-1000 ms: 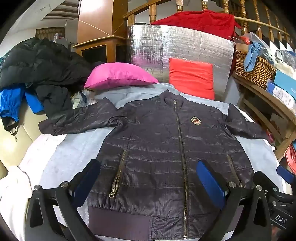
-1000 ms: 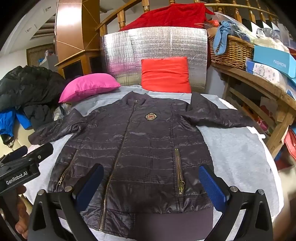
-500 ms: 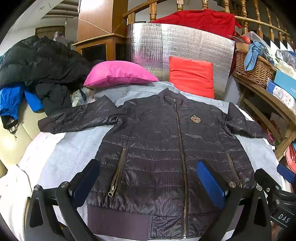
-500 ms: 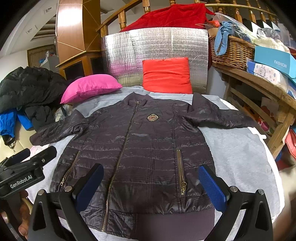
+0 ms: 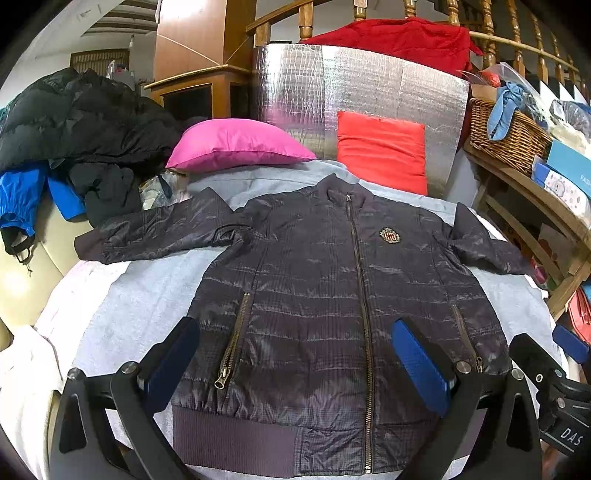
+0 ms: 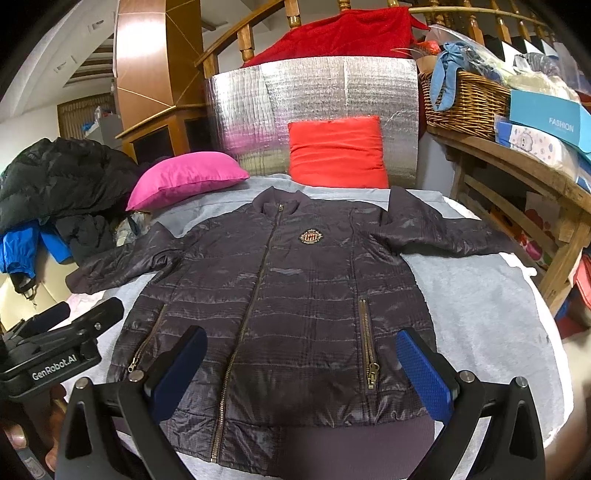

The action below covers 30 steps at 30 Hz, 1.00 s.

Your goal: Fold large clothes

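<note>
The grey blanket (image 5: 147,295) is covering the bed. The dark jacket (image 5: 332,295) is lying flat on it, zipped, sleeves spread outward. The left claw (image 5: 295,365) and right claw (image 6: 301,373) are hovering above the hem, fingers apart, gripping nothing.

- A silver foil panel (image 5: 354,96) stands upright at the far end of the grey-covered bed (image 5: 147,295), with a red cushion (image 5: 382,151) leaning against it.
- A pink pillow (image 5: 236,146) lies to the left of the cushion.
- Behind the panel runs a wooden stair railing (image 6: 258,37) with a red blanket (image 6: 340,33) draped over it.
- On the right, a wooden shelf (image 6: 517,162) carries a wicker basket (image 6: 465,98) and blue boxes (image 6: 550,114).
- Dark coats (image 5: 74,118) are piled at the left, blue fabric (image 5: 18,199) hanging beneath.
- A wooden cabinet (image 5: 199,70) rises behind, against a pale wall (image 6: 29,125).
</note>
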Available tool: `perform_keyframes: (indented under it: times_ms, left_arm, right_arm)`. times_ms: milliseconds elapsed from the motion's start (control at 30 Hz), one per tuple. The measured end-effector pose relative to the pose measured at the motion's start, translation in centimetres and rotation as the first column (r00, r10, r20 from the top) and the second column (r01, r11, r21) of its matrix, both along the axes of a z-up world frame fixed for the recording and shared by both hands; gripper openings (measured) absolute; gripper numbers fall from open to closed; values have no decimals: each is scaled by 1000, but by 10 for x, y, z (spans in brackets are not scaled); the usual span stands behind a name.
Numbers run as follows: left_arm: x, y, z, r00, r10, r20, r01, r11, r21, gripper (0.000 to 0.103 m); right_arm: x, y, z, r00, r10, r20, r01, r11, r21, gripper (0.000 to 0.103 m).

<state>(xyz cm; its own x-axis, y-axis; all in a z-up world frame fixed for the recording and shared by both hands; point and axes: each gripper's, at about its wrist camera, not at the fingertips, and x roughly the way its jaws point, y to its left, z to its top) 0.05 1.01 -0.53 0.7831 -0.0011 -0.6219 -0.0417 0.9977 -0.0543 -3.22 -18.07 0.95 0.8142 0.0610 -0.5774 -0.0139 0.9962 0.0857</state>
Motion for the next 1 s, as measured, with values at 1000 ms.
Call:
perform_keyframes:
  times_ms: [1000]
  left_arm:
    - [5, 3, -5, 1000, 3, -13, -3, 1000, -2, 103]
  right_arm:
    - [0, 5, -1, 999, 42, 8, -42, 999, 8, 103]
